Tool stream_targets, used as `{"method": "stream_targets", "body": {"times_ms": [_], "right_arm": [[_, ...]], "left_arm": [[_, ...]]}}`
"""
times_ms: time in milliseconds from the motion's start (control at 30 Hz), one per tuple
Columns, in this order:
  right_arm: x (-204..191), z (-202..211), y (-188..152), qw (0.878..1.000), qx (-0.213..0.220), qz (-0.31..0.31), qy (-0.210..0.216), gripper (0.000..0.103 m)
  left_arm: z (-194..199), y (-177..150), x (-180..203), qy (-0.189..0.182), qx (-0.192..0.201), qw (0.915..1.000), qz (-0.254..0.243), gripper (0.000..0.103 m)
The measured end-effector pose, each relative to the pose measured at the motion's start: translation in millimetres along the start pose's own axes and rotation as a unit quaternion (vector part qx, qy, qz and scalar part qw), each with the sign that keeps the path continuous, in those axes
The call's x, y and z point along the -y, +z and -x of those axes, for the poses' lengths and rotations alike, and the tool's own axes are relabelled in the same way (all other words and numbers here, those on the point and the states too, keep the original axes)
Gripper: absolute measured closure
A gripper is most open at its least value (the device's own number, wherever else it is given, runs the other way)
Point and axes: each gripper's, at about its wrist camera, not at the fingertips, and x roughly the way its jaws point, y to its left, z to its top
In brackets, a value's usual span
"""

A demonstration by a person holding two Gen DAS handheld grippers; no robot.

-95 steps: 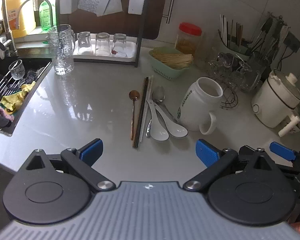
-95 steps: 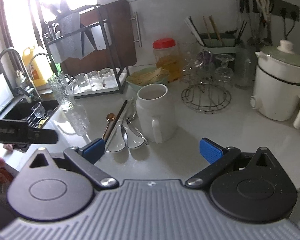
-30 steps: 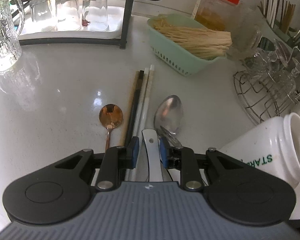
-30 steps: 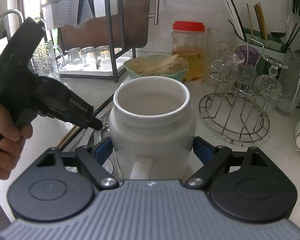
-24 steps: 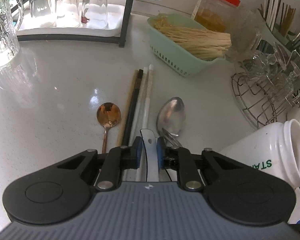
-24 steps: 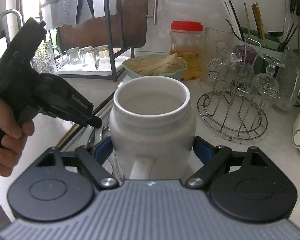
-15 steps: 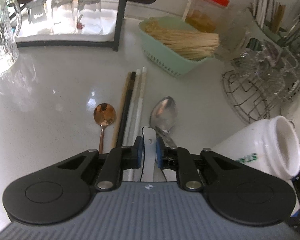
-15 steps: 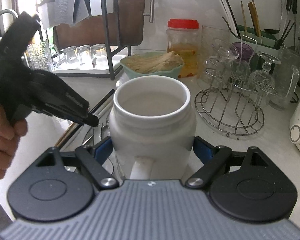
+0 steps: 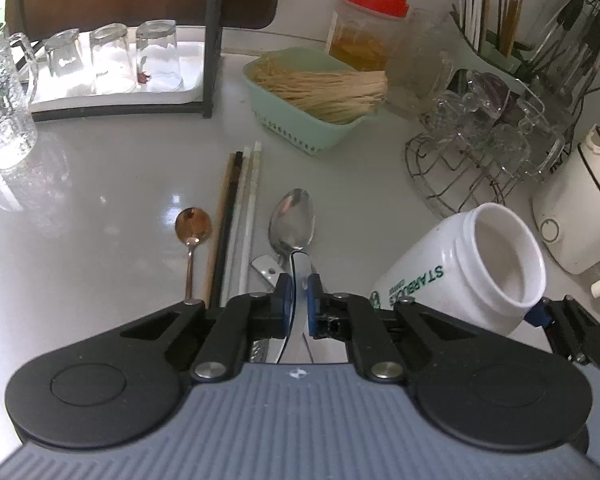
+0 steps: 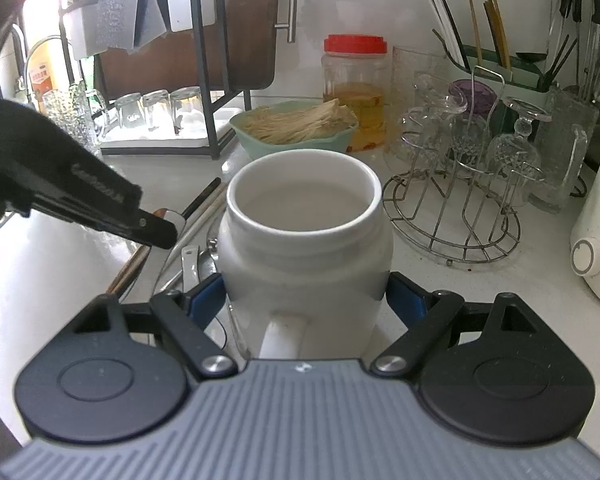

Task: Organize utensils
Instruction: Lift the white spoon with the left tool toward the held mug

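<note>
The left tool (image 9: 298,300) is clenched on the slim handle of a white spoon (image 9: 302,273). Its jaws have just been closing, with that handle between the blue pads. From the right wrist view the handle's pale end pokes out just past the tool's black tip. A second white spoon (image 9: 265,267) lies on the bench (image 9: 100,220) just left of the pads, the holed end of its handle showing. Straight ahead of the left tool, close to its tips, lies a steel spoon (image 9: 292,220), bowl pointing away. A bundle of chopsticks (image 9: 236,216) lies ahead and a little left, running away from the tool, and a copper spoon (image 9: 193,226) sits just left of them. Farther ahead is a green basket (image 9: 320,128) of pale sticks, and ahead to the right a wire rack (image 9: 480,168) of glasses. The right tool (image 10: 304,302) is grasping a white mug (image 10: 304,264), one blue pad pressed on each side of its body. The mug's handle faces back toward the tool and its open mouth faces up. Seen from the left tool, the mug is to the right, near, leaning its mouth that way. Whether its base touches the bench cannot be told.
</note>
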Motion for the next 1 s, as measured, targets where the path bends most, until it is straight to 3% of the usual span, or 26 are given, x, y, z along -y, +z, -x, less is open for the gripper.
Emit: {"method": "stream_targets", "body": {"times_ms": [433,1000], "right_arm": [[9.4,-3.4,-1.2,0.999,-0.005,0.002,0.032,0.013],[3.4,-6.5,-1.9,0.999,-0.007,0.028,0.023,0.013]], "left_arm": [[-11.0,-5.8,-17.5,-0.017,0.0,0.9988,0.046,0.098],[41.1,1.0,-6.6,-0.056,0.04,0.9974,0.024,0.099]]}}
